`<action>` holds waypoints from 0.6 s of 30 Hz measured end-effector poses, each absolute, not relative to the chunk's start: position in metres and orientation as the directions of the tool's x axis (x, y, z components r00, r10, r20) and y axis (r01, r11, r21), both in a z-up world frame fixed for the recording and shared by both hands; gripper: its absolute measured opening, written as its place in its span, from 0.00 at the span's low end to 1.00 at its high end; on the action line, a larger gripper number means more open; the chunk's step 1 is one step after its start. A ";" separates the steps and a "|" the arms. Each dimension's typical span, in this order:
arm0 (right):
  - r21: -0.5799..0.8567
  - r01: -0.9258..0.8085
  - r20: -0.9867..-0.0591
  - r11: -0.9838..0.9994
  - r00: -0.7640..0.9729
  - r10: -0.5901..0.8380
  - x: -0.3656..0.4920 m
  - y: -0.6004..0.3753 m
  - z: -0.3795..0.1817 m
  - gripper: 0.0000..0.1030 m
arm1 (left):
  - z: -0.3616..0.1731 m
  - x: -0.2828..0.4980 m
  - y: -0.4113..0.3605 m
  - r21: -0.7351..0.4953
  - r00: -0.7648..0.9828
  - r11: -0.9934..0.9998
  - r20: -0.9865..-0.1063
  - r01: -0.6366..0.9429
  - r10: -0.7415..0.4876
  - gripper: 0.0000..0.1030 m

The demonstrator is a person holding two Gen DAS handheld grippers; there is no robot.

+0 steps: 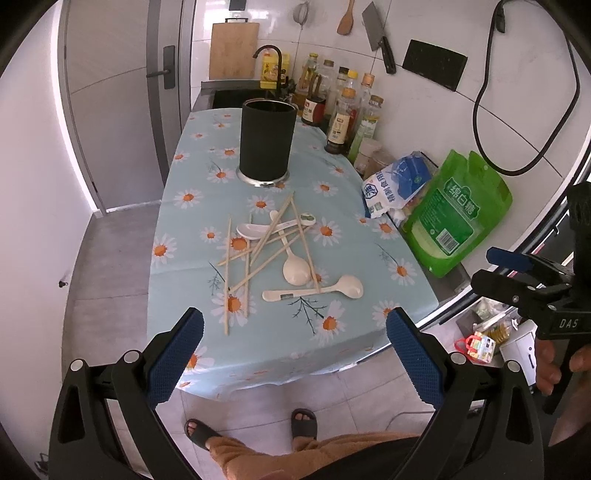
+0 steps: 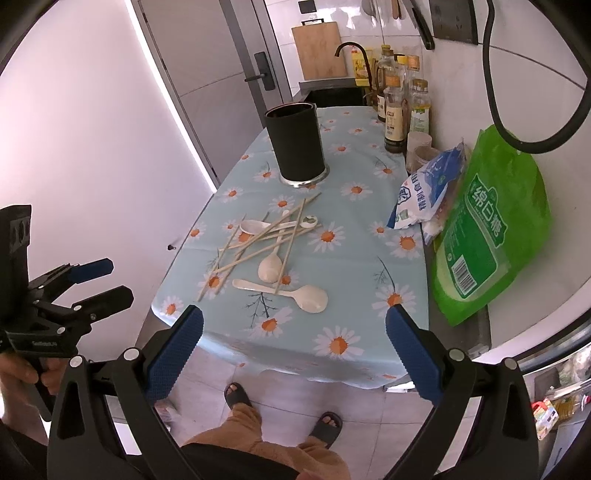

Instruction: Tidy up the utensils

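Chopsticks (image 1: 258, 254) and spoons (image 1: 295, 269) are lying tangled on the counter (image 1: 332, 350), ahead of both hand-held grippers, left (image 1: 295, 354) and right (image 2: 293, 354), which are hanging wide open, empty. Nothing's sorted yet; next, I'd guess, reaching forward to lift one piece toward the black holder (image 1: 266, 142) beyond.

Pale wooden chopsticks (image 1: 266, 243) and white spoons (image 1: 295, 267) — crisscrossed flat pile, mid-table, near upright black holder (image 1: 266, 142)

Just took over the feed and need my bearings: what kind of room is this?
Most likely a small home kitchen. A sink with a black tap sits at the far end, sauce bottles line the wall, and a cleaver hangs beside a cutting board.
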State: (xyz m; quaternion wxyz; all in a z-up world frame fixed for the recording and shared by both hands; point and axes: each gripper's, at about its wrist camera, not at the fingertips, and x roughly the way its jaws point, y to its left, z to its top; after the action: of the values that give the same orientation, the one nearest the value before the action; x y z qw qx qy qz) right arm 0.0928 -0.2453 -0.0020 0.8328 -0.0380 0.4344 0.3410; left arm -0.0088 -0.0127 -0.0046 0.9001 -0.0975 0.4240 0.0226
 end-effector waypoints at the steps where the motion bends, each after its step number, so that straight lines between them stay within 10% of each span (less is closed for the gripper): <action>1: 0.231 -0.602 -0.749 0.764 0.391 0.535 0.093 -0.245 -0.002 0.95 | -0.005 -0.008 -0.013 -0.156 0.641 0.980 -0.767 -0.122 -0.042 0.94; 18: 0.242 -0.618 -0.754 0.748 0.366 0.545 0.095 -0.245 -0.006 0.95 | -0.004 -0.008 -0.018 -0.159 0.628 0.980 -0.776 -0.120 -0.049 0.94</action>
State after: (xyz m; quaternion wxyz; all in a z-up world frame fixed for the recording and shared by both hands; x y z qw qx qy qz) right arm 0.0955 -0.2446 -0.0059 0.8253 -0.0411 0.4394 0.3524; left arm -0.0080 -0.0181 -0.0039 0.8970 -0.0980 0.4307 0.0199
